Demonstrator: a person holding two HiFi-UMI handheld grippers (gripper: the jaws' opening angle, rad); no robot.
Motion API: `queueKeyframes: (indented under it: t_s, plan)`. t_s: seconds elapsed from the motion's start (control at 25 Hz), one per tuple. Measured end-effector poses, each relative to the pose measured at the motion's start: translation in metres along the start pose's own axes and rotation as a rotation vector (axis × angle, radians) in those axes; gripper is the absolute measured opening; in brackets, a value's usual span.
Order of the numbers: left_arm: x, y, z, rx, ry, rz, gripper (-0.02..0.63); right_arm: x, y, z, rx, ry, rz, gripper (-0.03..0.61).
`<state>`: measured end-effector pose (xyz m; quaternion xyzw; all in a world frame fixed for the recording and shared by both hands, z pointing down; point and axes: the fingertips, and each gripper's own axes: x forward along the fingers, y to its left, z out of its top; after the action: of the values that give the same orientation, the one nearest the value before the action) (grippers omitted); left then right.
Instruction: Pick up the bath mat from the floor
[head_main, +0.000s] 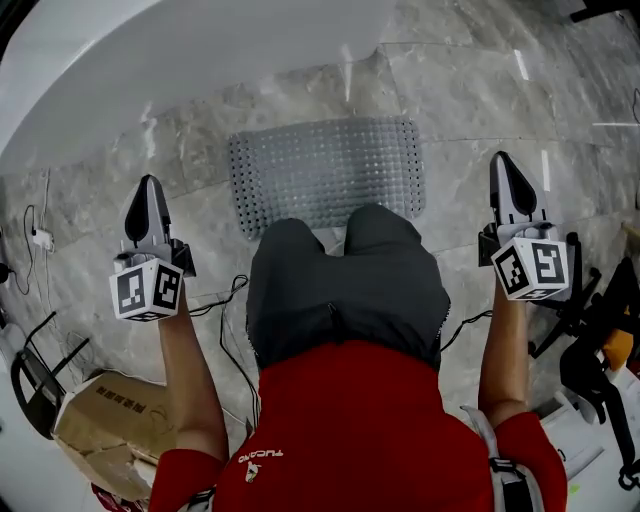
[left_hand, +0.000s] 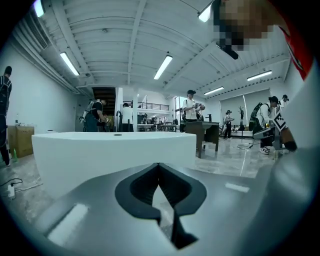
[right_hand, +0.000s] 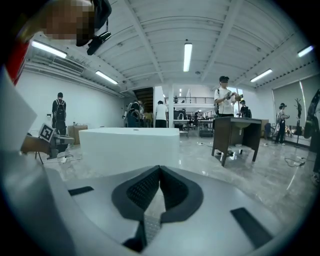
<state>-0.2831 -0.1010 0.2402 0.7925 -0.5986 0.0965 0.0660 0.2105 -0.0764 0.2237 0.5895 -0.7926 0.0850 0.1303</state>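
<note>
A grey studded bath mat (head_main: 325, 170) lies flat on the marble floor in front of the white bathtub (head_main: 150, 60), just beyond the person's knees. My left gripper (head_main: 149, 188) is held up at the left, shut and holding nothing, well left of the mat. My right gripper (head_main: 505, 165) is held up at the right, also shut on nothing, to the right of the mat's edge. In the left gripper view the jaws (left_hand: 159, 167) point level at the bathtub (left_hand: 110, 155). The right gripper's jaws (right_hand: 160, 172) also meet at their tips, with the tub (right_hand: 130, 147) beyond.
A cardboard box (head_main: 110, 425) and a black chair frame (head_main: 35, 385) sit at the lower left, with cables (head_main: 225, 300) on the floor. Black equipment (head_main: 590, 340) stands at the right. A dark desk (right_hand: 237, 135) and several people stand farther off in the hall.
</note>
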Motion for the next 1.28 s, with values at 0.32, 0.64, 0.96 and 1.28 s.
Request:
queueKeyframes:
  t_s: [0.32,0.64,0.96,1.28]
  plan:
    - [0.025,0.017,-0.1,-0.008,0.056,0.02,0.006,0.036,-0.01,-0.093,0.051,0.036,-0.022,0.003]
    - [0.047,0.018,-0.192,-0.05,0.15,-0.013,0.008,0.063,-0.015,-0.168,0.038,0.093,-0.031,0.003]
    - [0.071,0.021,-0.297,-0.108,0.334,-0.041,0.106,0.093,-0.026,-0.252,0.022,0.206,-0.035,0.015]
    - [0.09,0.027,-0.395,-0.158,0.526,-0.03,0.243,0.126,-0.036,-0.332,0.095,0.332,-0.01,0.126]
